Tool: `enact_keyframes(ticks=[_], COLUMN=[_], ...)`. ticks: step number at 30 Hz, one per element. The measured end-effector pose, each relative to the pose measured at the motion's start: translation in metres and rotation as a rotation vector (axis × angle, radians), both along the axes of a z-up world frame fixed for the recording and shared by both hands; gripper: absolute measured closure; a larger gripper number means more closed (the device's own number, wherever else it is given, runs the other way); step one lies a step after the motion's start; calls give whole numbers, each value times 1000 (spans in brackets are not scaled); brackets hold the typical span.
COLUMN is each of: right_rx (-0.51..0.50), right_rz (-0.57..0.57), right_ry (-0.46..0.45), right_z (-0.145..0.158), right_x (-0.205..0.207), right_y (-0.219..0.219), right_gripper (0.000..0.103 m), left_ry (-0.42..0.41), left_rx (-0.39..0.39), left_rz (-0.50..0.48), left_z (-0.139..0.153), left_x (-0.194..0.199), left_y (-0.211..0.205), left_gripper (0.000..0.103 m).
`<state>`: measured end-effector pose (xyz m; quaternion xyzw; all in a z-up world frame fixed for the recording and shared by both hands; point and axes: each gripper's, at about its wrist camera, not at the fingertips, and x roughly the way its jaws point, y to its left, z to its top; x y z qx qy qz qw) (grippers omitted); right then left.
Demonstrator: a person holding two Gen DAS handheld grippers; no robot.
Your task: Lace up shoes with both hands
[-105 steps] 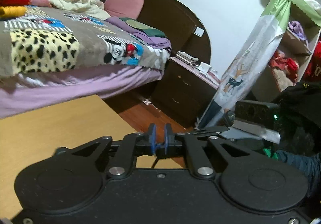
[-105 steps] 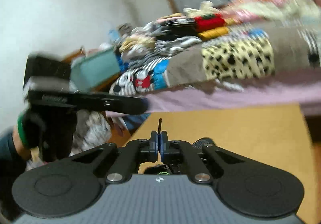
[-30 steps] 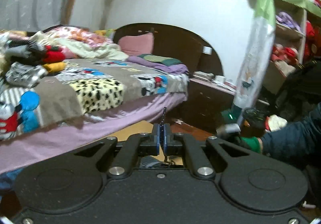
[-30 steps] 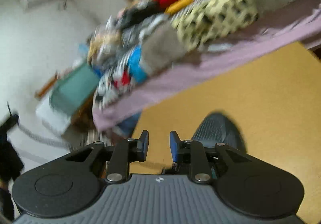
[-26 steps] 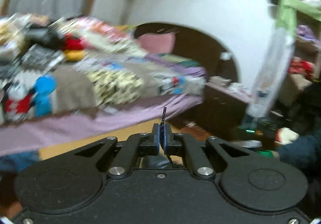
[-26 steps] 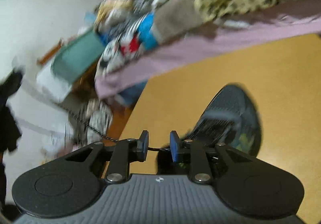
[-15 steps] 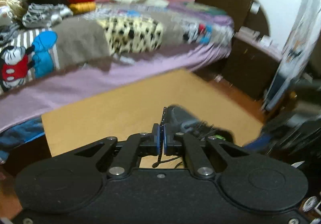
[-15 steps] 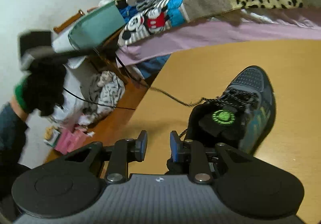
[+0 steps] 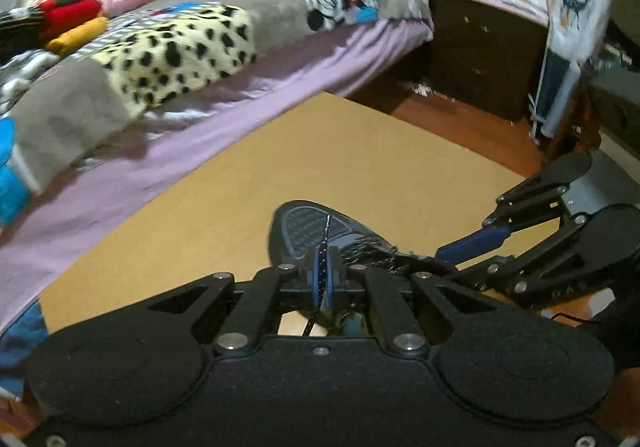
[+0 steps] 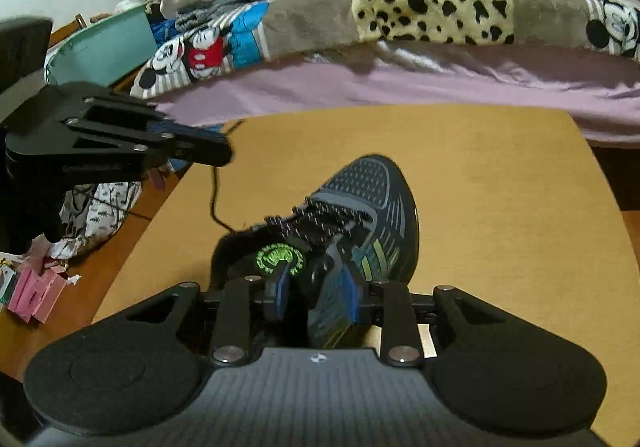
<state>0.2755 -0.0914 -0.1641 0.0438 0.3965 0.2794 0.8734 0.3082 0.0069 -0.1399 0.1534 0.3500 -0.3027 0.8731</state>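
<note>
Left claw [image 9: 321, 274] is pinching lace end [image 9: 327, 227] w/ most eyelets threaded; right claw [image 10: 313, 289], just widening, is straddling shoe [image 10: 376, 207] collar mid-worktop [image 10: 520, 207], tying left.

The bench [image 10: 500, 183] lies bare ahead of the sneaker's [image 10: 372, 207] toe and to its right, so there is open room there. Along the far edge the bed [image 10: 400, 87] with its purple sheet closes the way. Left of the sneaker the left tool [image 10: 224, 151] hangs over the bench edge, and the lace [image 10: 213, 203] droops from it to the shoe, crossing that side. The right tool [image 10: 316, 293] crowds the sneaker's heel.
</note>
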Motion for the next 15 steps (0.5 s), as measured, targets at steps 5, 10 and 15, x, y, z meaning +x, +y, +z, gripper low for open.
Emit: enact_keyframes(ticks=[5, 10, 15], right_rx=[44, 109, 270], right_rz=[-2, -11, -73], right_ry=[32, 67, 170], right_z=[-6, -10, -23], right_x=[9, 14, 22], right_y=[-7, -17, -37], right_gripper=[77, 79, 80], left_ry=[-4, 24, 57], left_rx=[22, 89, 164], left_rz=[-35, -115, -181], left_z=[-8, -19, -27], left_x=[3, 0, -7], left_y=[-27, -47, -55], left_gripper=[102, 102, 102])
